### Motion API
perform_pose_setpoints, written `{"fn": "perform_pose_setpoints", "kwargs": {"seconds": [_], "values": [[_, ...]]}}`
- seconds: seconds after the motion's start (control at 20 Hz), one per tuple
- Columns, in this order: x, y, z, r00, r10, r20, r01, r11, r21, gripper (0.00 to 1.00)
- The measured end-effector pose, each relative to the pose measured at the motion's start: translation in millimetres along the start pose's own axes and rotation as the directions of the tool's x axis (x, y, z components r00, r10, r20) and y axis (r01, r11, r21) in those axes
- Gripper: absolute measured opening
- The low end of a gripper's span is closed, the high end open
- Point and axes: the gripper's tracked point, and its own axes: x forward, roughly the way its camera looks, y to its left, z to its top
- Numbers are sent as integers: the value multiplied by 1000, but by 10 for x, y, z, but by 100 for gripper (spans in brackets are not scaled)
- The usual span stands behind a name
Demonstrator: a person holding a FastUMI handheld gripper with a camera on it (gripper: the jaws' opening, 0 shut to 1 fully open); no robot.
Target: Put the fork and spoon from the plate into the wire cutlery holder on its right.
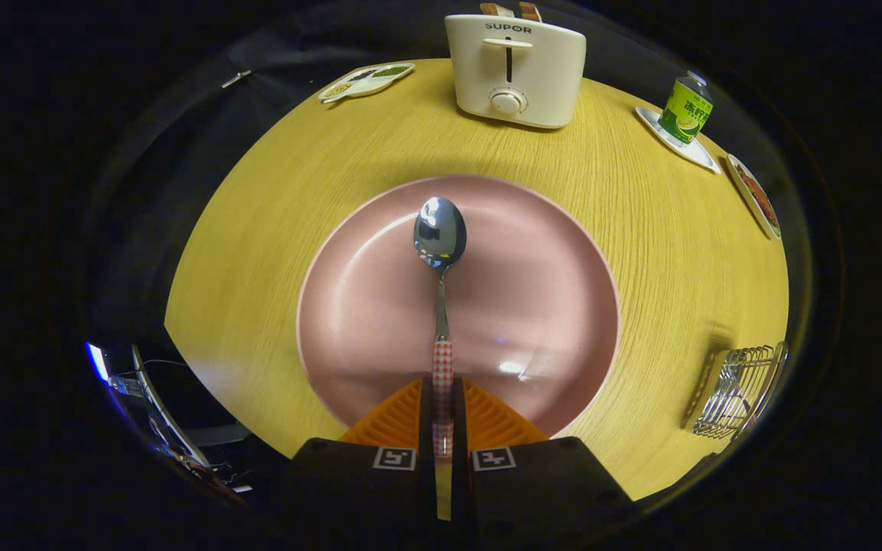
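a: spoon (439,237)?
b: handle pinched between both fingers of the gripper (442,398), bowl pointing straight ahead over the pink plate (548,321).
a: holder?
b: wire cutlery holder (736,390) off to the claw's right on the table (686,252), well apart.
a: rest?
b: toaster (515,69) far beyond, green bottle (684,109) ahead-right.
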Motion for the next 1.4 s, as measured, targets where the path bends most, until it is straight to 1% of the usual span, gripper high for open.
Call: {"fn": "perform_pose_setpoints", "kwargs": {"seconds": [0.05,0.1,0.25,0.35,0.45,0.65,0.8,0.9,1.05,1.15,1.25,1.35,1.4], "values": [[-77,1,44,999,31,15,-31,999,7,12],[-182,-58,81,998,46,31,-46,999,5,12],[-585,-296,137,996,59,73,-57,998,-23,12],[-909,-453,87,993,74,91,-73,997,-24,12],[-1249,-717,37,992,59,113,-54,998,-42,12],[-1844,-1325,-169,993,-14,115,25,995,-97,12],[-2209,-1695,-384,998,-40,56,47,992,-118,12],[-2400,-2012,-515,996,-90,-12,86,981,-174,12],[-2548,-2417,-621,982,-155,-112,125,964,-236,12],[-2571,-2604,-642,966,-189,-178,133,948,-289,12],[-2615,-2723,-723,942,-208,-263,113,936,-334,12],[-2627,-2820,-770,910,-222,-351,81,923,-376,12],[-2549,-2866,-839,888,-230,-399,60,917,-394,12]]}}
